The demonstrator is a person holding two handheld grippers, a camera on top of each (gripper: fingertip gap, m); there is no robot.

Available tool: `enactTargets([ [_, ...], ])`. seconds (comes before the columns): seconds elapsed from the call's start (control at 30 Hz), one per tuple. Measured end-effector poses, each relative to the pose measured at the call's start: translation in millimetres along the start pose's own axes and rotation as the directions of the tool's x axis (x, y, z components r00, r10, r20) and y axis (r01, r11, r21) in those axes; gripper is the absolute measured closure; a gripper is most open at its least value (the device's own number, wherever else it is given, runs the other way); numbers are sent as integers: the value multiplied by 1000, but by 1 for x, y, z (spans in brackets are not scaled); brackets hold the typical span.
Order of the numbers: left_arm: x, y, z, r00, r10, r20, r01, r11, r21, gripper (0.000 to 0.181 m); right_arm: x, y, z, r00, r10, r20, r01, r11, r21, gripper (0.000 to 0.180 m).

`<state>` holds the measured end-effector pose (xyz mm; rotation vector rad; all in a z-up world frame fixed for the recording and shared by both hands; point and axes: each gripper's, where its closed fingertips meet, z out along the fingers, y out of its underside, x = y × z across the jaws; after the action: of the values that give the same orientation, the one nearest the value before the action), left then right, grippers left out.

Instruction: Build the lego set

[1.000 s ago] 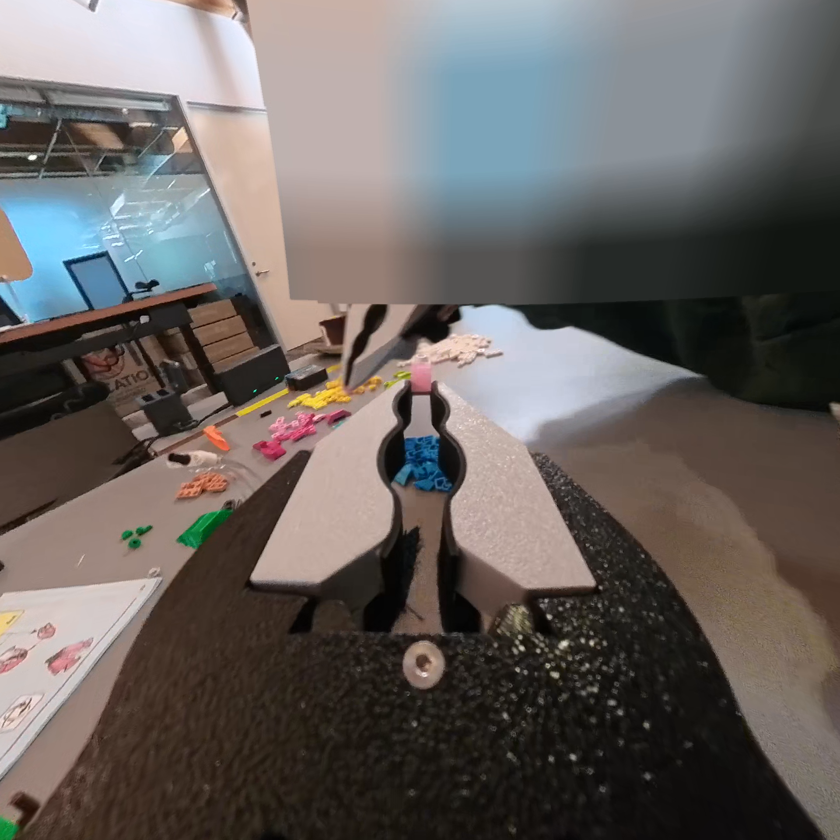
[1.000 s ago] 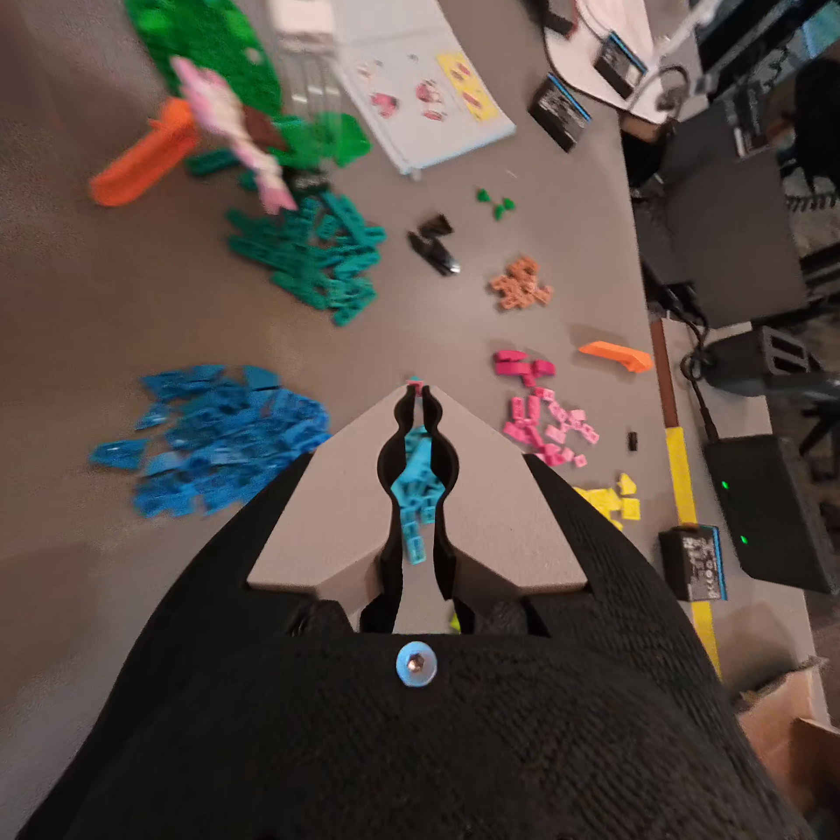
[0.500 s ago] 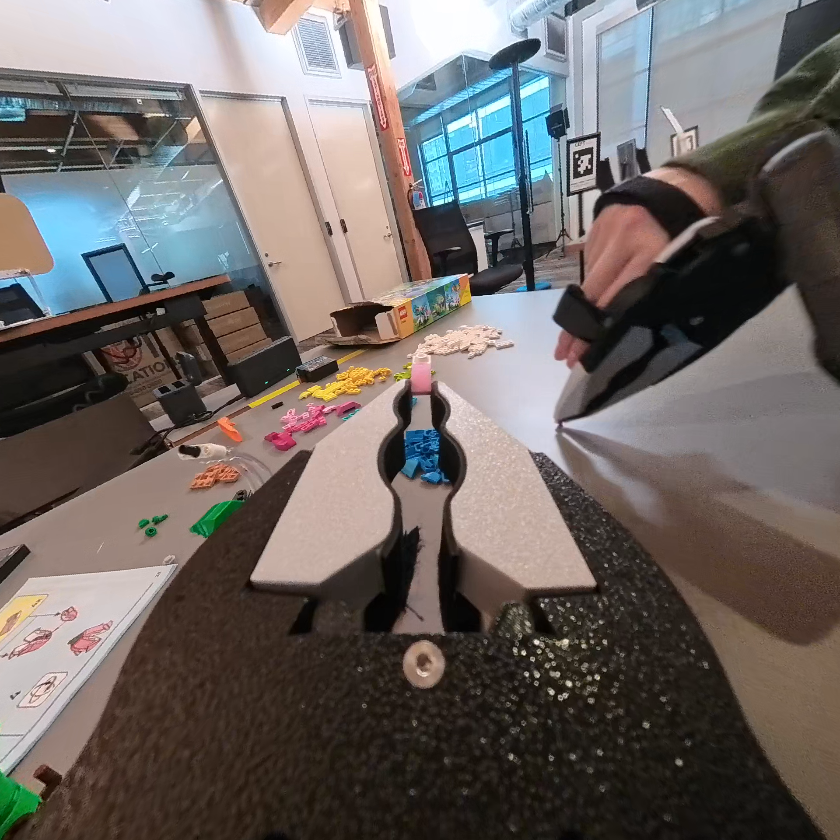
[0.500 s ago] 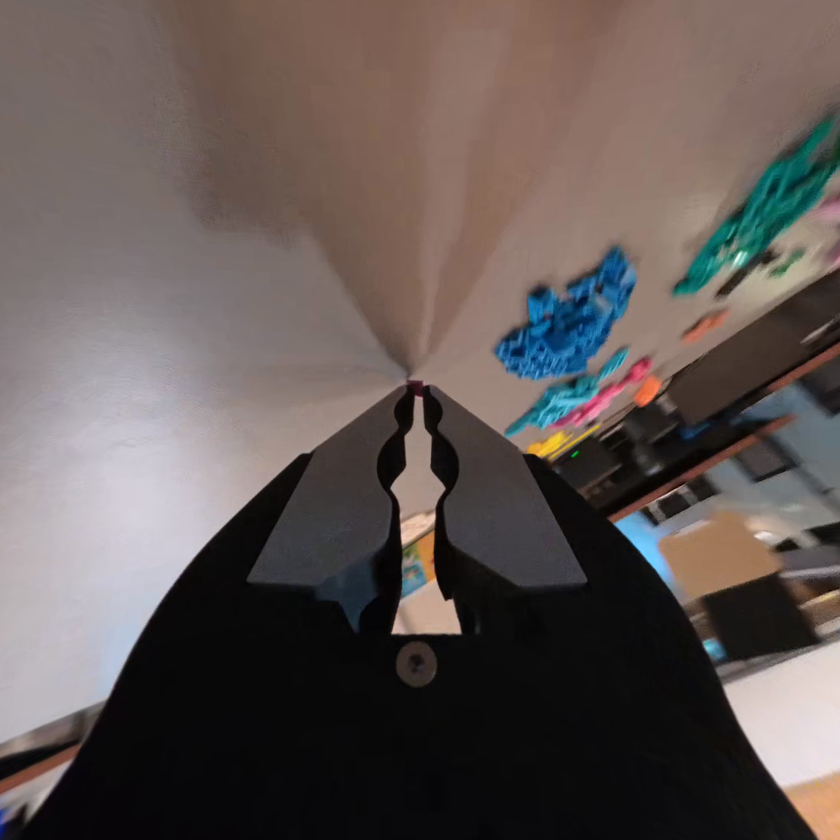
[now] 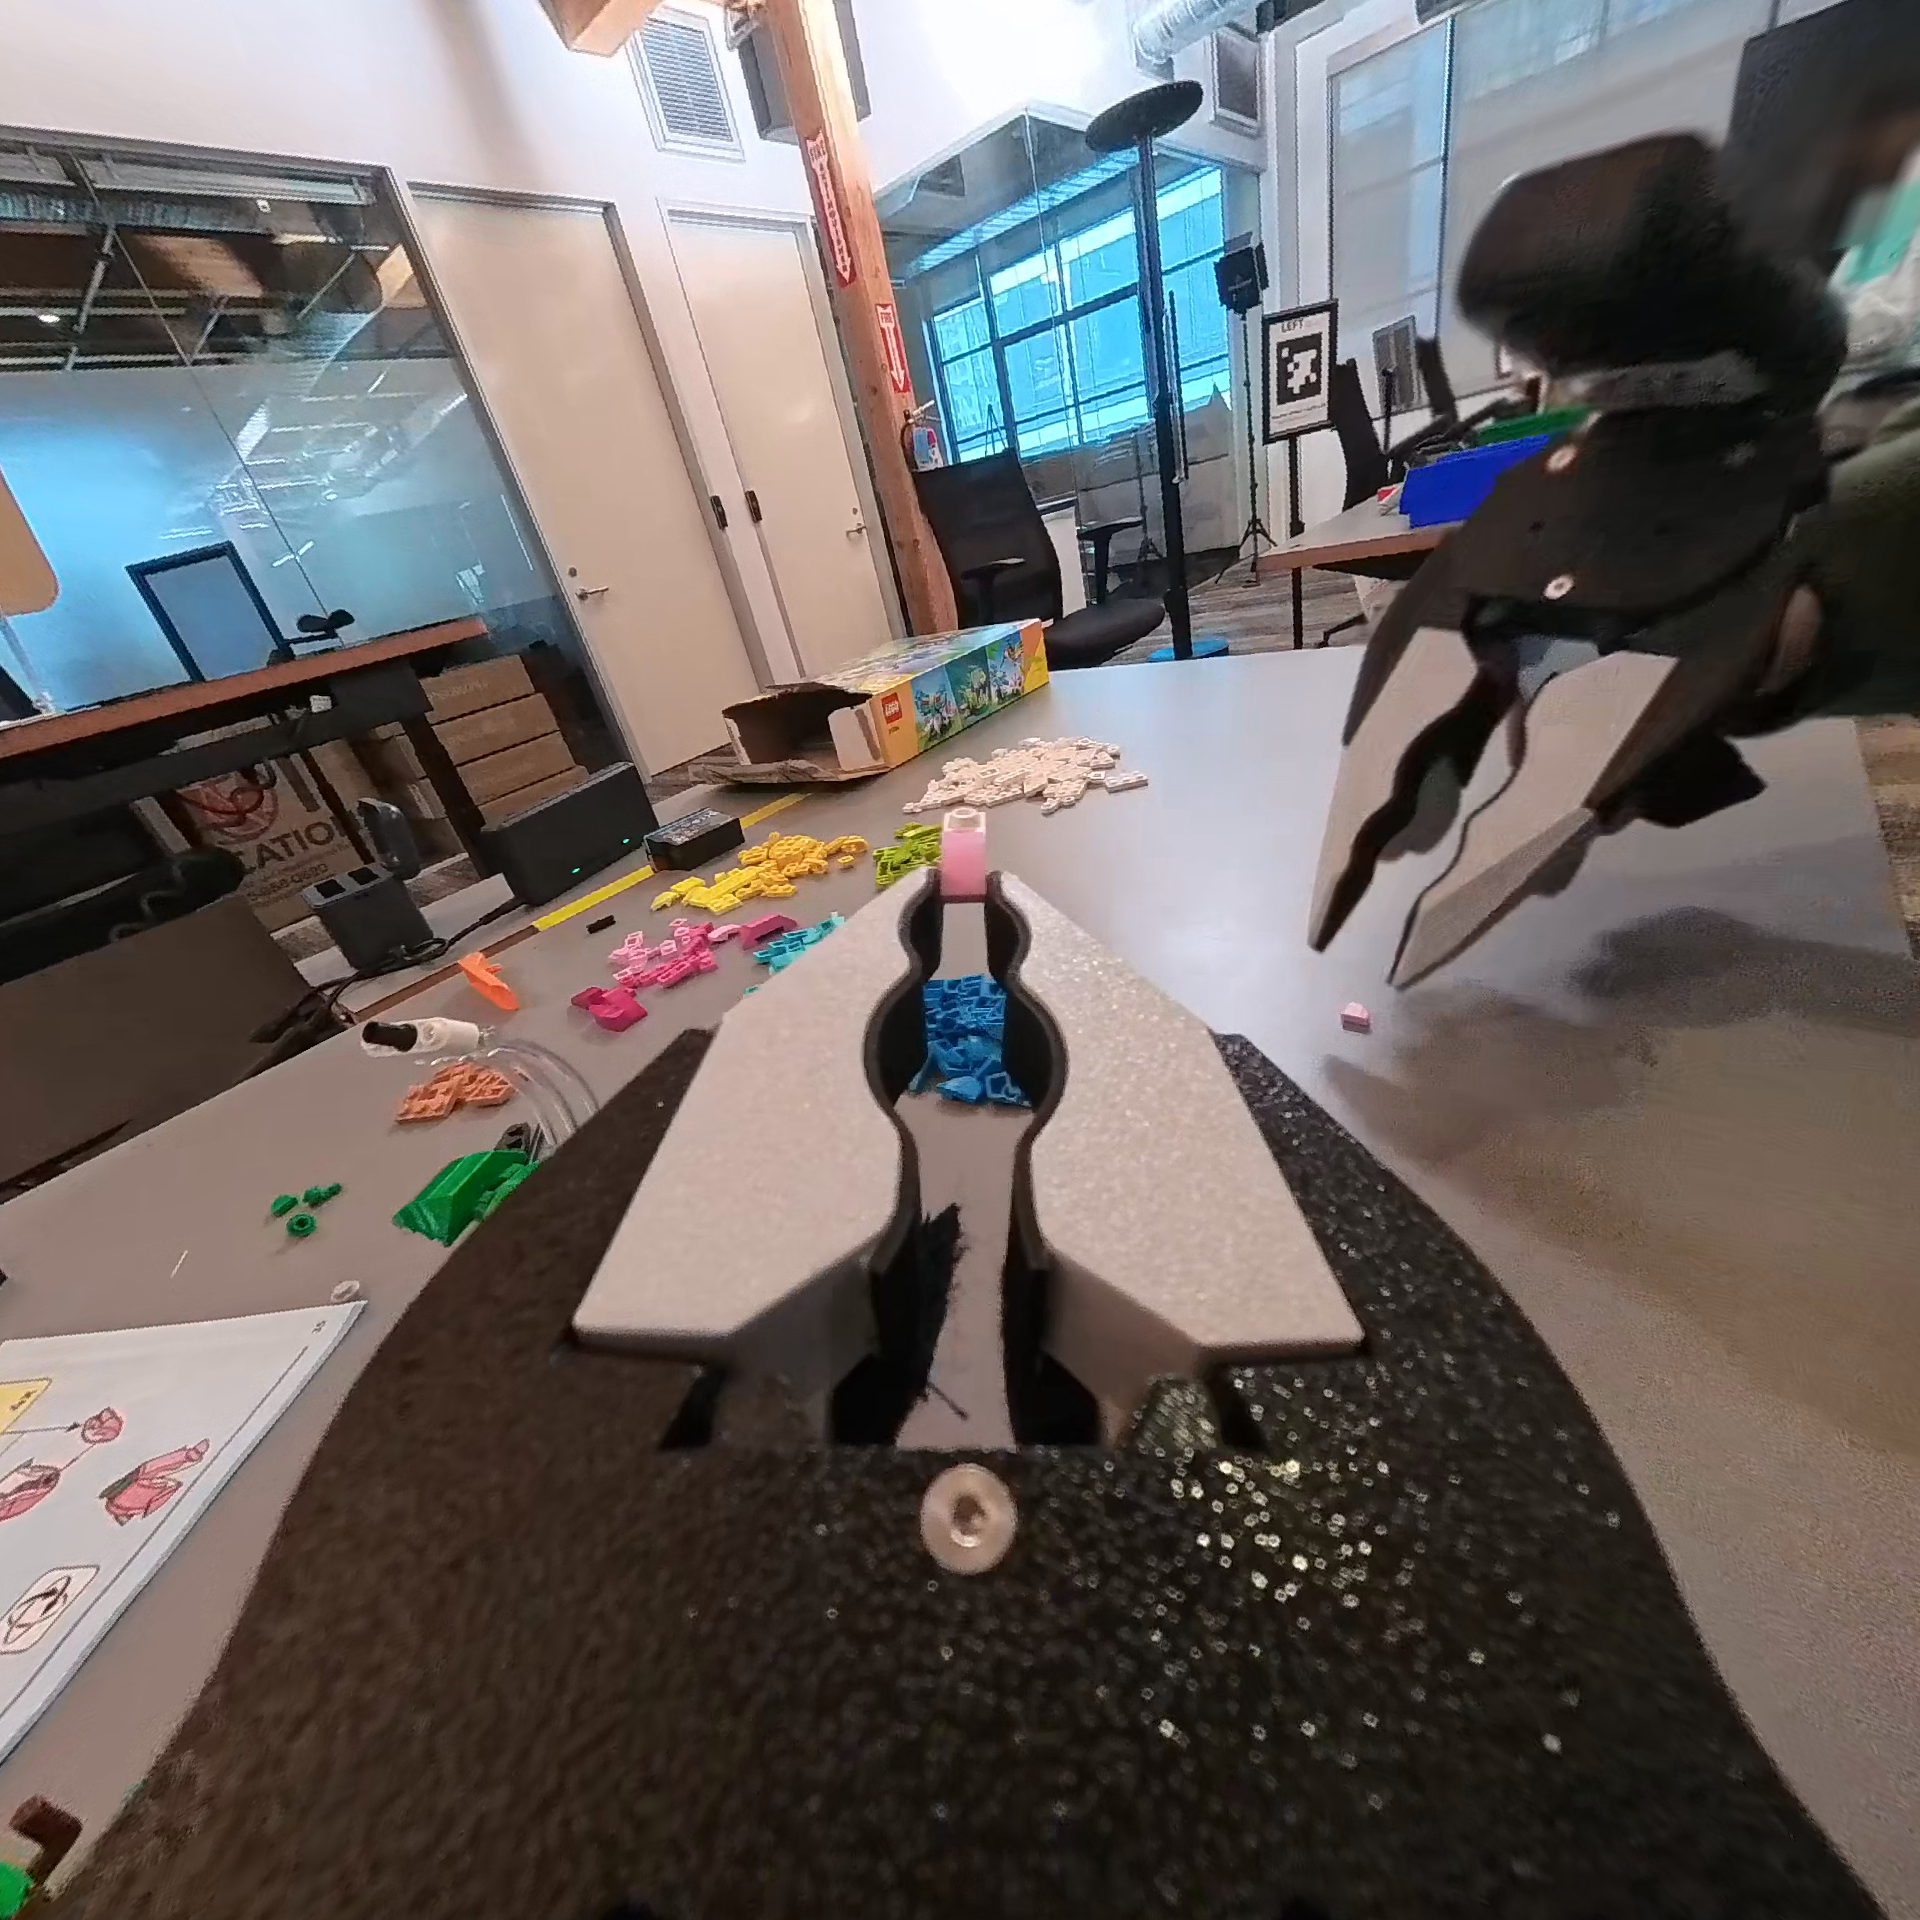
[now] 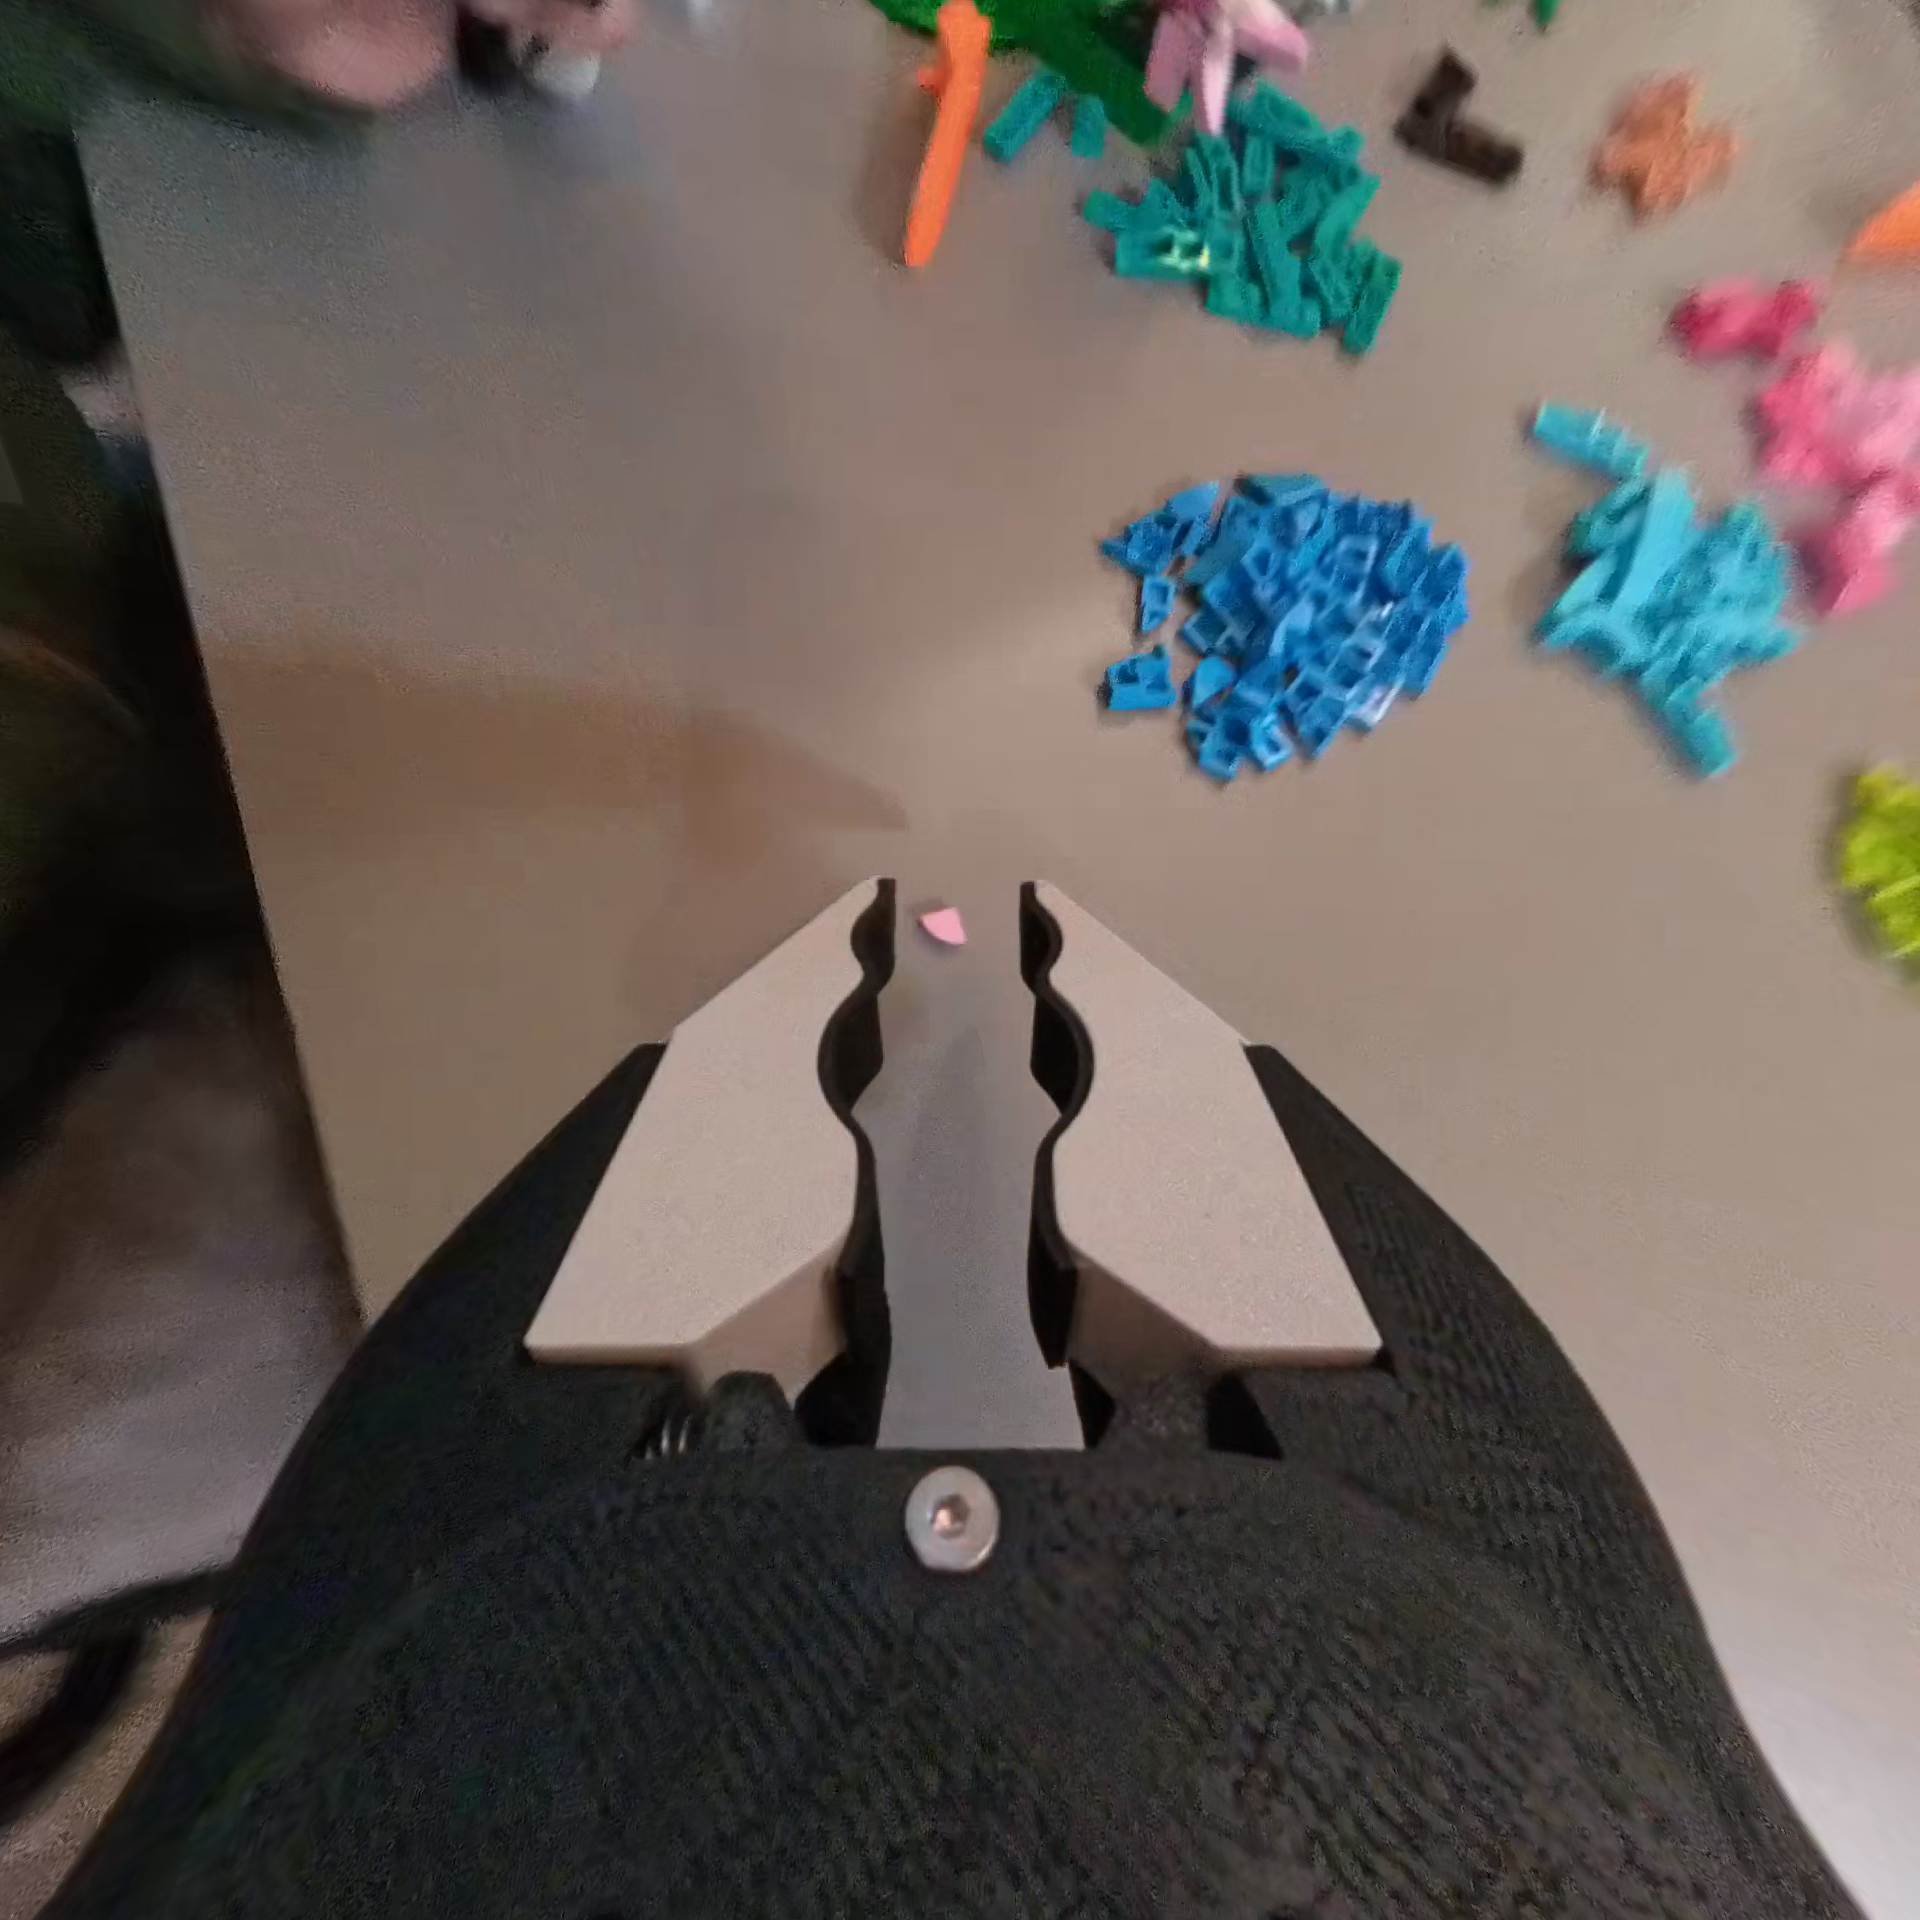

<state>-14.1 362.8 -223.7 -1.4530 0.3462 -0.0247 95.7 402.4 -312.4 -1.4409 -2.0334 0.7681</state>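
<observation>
My left gripper is shut on a small pink brick that stands upright between its tips, above the grey table. My right gripper is open and empty, pointed down at the table. A tiny pink piece lies on the table between its tips. In the left wrist view the right gripper hovers at the right, just above that pink piece.
Sorted brick piles lie on the table: blue, light blue, teal, pink, yellow, white, orange. A set box stands at the back. An instruction booklet lies at the left.
My right gripper swung over to bare table at the right, opened, and let go of the tiny pink piece. My left gripper kept its pink brick and barely moved.
</observation>
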Motion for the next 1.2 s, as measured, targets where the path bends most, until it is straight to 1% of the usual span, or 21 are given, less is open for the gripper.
enactTargets([
  [0.03,1,0,0,1000,1,-4,-1,1000,-1,176,-2,3,3,998,65,13,-65,998,9,158],
  [0.1,3,1,1,1000,4,-15,-4,1000,-5,176,-2,10,7,994,106,-16,-106,994,8,159],
  [0.2,5,1,1,1000,8,-23,-8,1000,-9,176,-3,15,8,993,98,-63,-97,995,19,164],
  [0.5,8,2,2,999,-1,-46,1,1000,-9,176,4,13,3,983,174,-55,-166,978,125,162],
  [1.2,10,4,3,998,0,-65,-1,1000,-17,175,5,17,7,981,188,-50,-183,979,84,162],
])
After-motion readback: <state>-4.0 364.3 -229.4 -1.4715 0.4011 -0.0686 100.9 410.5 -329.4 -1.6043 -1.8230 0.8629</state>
